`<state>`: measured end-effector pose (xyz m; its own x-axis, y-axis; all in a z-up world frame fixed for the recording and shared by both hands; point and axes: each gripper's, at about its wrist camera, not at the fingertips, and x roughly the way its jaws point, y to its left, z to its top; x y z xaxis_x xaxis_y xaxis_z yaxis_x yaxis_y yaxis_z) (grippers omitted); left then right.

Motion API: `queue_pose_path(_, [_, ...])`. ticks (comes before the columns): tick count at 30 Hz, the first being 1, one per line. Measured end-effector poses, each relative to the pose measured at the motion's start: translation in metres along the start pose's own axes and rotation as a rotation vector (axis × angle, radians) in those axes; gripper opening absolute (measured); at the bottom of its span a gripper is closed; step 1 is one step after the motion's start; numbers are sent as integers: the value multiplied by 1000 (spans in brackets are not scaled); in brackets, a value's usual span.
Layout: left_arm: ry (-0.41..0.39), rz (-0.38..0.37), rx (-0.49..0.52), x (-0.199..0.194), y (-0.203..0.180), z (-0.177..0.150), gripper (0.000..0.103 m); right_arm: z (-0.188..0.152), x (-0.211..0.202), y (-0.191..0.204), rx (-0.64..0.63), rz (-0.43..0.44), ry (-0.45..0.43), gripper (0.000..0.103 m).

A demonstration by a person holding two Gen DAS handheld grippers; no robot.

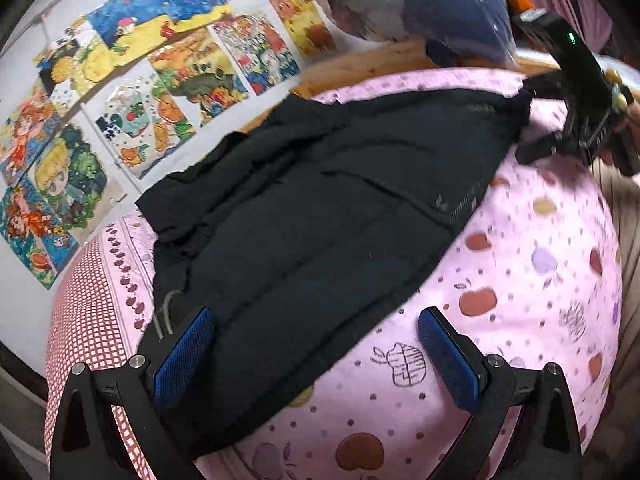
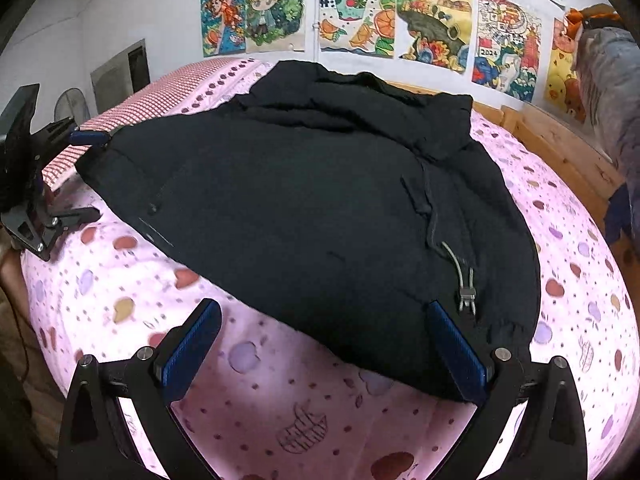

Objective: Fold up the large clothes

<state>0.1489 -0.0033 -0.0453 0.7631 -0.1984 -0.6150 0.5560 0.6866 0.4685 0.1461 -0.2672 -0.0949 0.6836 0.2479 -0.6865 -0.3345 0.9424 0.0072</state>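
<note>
A large black padded jacket (image 1: 312, 208) lies spread on a pink apple-print bedsheet (image 1: 520, 280); it also shows in the right wrist view (image 2: 300, 208). My left gripper (image 1: 316, 356) is open, its blue pads (image 1: 184, 352) straddling the jacket's near edge. My right gripper (image 2: 324, 348) is open over the jacket's hem, close to a grey drawcord toggle (image 2: 466, 284). The right gripper also shows in the left wrist view (image 1: 544, 120), at the jacket's far corner. The left gripper shows in the right wrist view (image 2: 86, 172), at the jacket's left corner.
Colourful drawings (image 2: 432, 20) cover the white wall behind the bed. A wooden bed frame (image 2: 560, 140) runs along the far side. A grey and blue bundle (image 1: 420, 4) sits at the bed's end. A red checked sheet border (image 1: 88, 300) lies at the other end.
</note>
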Motion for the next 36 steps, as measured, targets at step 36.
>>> queue_pose_path(36, [11, 191, -41, 17, -1, -16, 103, 2, 28, 7, -120, -368, -24, 101])
